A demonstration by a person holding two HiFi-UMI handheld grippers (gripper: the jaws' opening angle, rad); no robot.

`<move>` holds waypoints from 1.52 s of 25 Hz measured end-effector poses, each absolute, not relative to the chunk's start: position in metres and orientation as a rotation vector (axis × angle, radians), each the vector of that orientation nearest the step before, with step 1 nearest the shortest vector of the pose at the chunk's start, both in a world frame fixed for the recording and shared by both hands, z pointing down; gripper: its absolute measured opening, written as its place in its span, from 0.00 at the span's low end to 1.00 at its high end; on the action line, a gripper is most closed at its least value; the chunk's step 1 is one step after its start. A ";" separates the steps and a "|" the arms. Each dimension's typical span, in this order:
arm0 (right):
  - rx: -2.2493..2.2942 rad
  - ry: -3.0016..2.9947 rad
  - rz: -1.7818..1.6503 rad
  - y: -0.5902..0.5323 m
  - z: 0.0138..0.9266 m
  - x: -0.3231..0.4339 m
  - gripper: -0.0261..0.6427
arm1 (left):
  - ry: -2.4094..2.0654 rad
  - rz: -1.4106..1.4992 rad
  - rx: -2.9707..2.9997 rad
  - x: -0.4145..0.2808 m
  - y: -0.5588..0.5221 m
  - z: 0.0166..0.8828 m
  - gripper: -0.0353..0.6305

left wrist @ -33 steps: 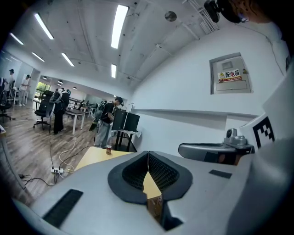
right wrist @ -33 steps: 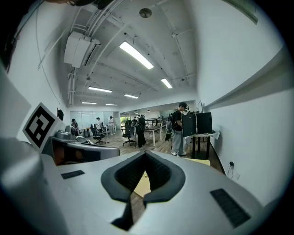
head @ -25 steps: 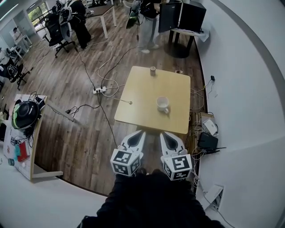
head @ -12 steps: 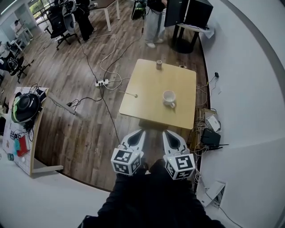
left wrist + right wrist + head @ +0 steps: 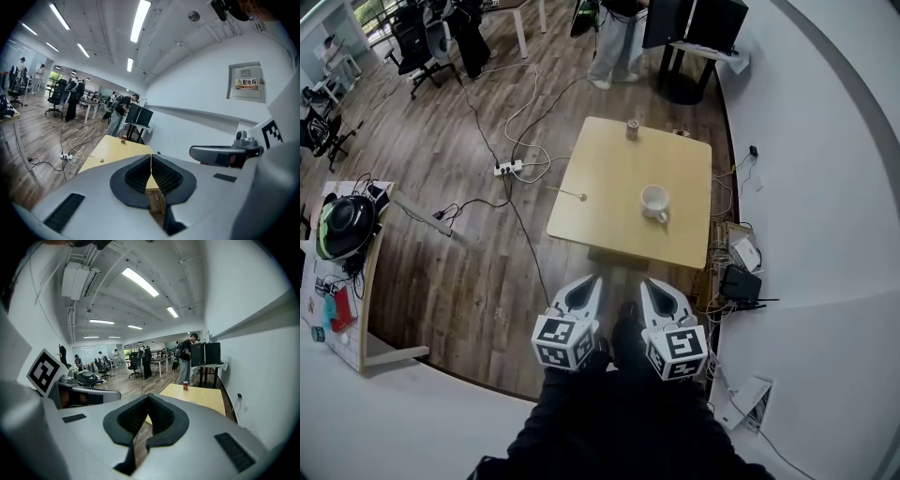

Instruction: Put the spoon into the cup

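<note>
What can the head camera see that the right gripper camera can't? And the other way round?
Only the head view shows the cup and the spoon, lying apart on the table, plus the power strip on the floor. Only the right gripper view shows the ceiling lights. Both show the table and the small can near its far edge.

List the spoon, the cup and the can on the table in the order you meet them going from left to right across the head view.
spoon → can → cup
</note>
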State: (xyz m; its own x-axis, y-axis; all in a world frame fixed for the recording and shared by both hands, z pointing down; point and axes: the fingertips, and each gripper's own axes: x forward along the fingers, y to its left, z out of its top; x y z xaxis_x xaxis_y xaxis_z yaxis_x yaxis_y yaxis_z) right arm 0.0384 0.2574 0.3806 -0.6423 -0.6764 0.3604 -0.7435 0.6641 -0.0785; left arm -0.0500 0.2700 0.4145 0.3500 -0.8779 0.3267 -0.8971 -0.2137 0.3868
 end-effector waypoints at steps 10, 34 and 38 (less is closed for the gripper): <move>1.141 -2.575 0.370 0.182 0.391 0.046 0.07 | -1.534 0.094 2.089 -0.040 0.198 0.427 0.11; 1.090 -2.630 0.480 -0.007 0.411 0.077 0.07 | -1.615 0.196 2.049 -0.020 0.017 0.444 0.11; 1.093 -2.616 0.505 -0.021 0.418 0.084 0.07 | -1.623 0.218 2.016 -0.019 0.009 0.452 0.11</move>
State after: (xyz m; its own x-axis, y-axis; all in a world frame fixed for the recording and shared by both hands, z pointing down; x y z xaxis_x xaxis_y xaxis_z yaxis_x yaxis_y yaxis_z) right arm 0.0836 -0.0214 0.4177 -0.6824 -0.6326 0.3661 -0.7234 0.6562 -0.2146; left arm -0.0191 0.0091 0.4525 0.2624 -0.8565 0.4444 -0.9435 -0.1311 0.3044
